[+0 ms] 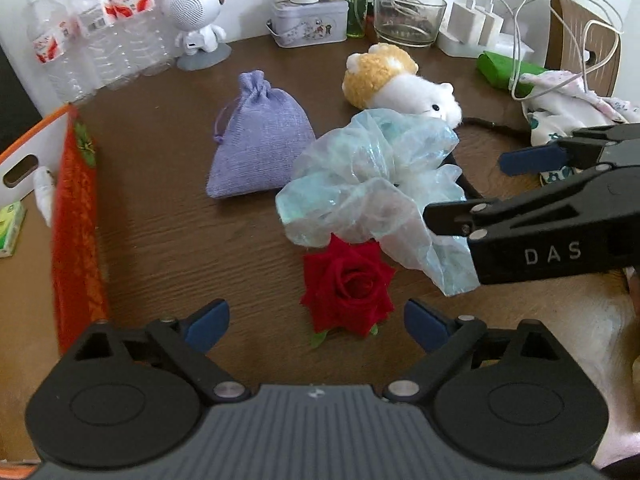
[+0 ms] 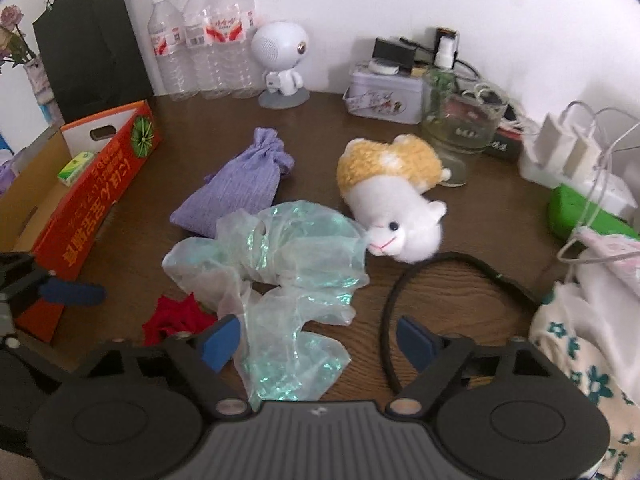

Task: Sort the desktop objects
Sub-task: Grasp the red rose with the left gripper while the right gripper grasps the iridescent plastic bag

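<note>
A red fabric rose lies on the brown desk, just ahead of my left gripper, whose jaws stand open on either side of it without touching. A sheer teal gauze bag is crumpled over the rose's far edge. Its near end lies between the open jaws of my right gripper. The right gripper reaches in from the right in the left wrist view. A purple drawstring pouch and a white-and-yellow plush toy lie beyond. A black headband curves beside the gauze.
An open orange cardboard box stands at the left with a small green packet inside. Water bottles, a white robot speaker, a tin, a glass bowl and chargers line the back. Floral cloth lies at the right.
</note>
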Action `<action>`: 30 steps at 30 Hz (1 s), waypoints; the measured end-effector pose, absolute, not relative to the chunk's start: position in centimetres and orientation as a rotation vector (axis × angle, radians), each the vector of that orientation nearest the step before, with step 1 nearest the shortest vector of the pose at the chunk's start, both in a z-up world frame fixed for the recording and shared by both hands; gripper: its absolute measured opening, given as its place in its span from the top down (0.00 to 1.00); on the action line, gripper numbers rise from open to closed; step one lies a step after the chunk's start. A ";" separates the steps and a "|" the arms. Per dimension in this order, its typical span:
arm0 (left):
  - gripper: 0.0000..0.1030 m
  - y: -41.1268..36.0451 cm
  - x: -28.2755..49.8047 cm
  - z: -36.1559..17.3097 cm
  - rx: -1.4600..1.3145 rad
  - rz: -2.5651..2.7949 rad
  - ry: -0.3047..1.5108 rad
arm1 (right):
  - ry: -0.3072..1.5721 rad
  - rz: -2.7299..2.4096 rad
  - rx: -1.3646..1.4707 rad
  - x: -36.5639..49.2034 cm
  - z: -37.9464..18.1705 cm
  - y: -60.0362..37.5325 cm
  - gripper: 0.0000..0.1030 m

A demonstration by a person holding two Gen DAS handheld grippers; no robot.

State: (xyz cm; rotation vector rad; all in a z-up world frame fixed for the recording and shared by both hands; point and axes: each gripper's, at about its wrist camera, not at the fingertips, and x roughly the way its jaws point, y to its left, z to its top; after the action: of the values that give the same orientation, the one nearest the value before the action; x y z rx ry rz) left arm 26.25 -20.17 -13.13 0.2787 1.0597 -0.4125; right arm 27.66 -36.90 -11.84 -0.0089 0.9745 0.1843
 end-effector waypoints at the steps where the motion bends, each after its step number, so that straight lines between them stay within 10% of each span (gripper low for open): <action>1: 0.07 -20.3 26.4 -13.3 0.282 -0.414 1.059 | 0.982 0.193 -0.001 27.8 -12.0 -36.9 0.22; 19: 0.32 -21.3 26.9 -14.5 0.331 -0.453 1.044 | 1.046 0.275 0.050 28.3 -14.2 -36.3 0.52; 22: 0.48 -21.3 26.9 -14.5 0.331 -0.467 1.047 | 1.055 0.279 0.043 28.2 -14.3 -36.1 0.65; 24: 0.59 -21.2 26.8 -14.4 0.336 -0.485 1.048 | 1.061 0.283 0.038 28.2 -14.4 -36.0 0.92; 30: 0.66 -20.9 26.6 -14.0 0.326 -0.494 1.042 | 1.049 0.288 0.026 27.7 -14.3 -35.8 0.95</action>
State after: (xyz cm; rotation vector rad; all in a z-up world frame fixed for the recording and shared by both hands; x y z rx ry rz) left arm 26.58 -20.87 -13.99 0.3264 1.0418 -0.4938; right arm 27.68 -35.79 -14.26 0.0259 1.0491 0.2876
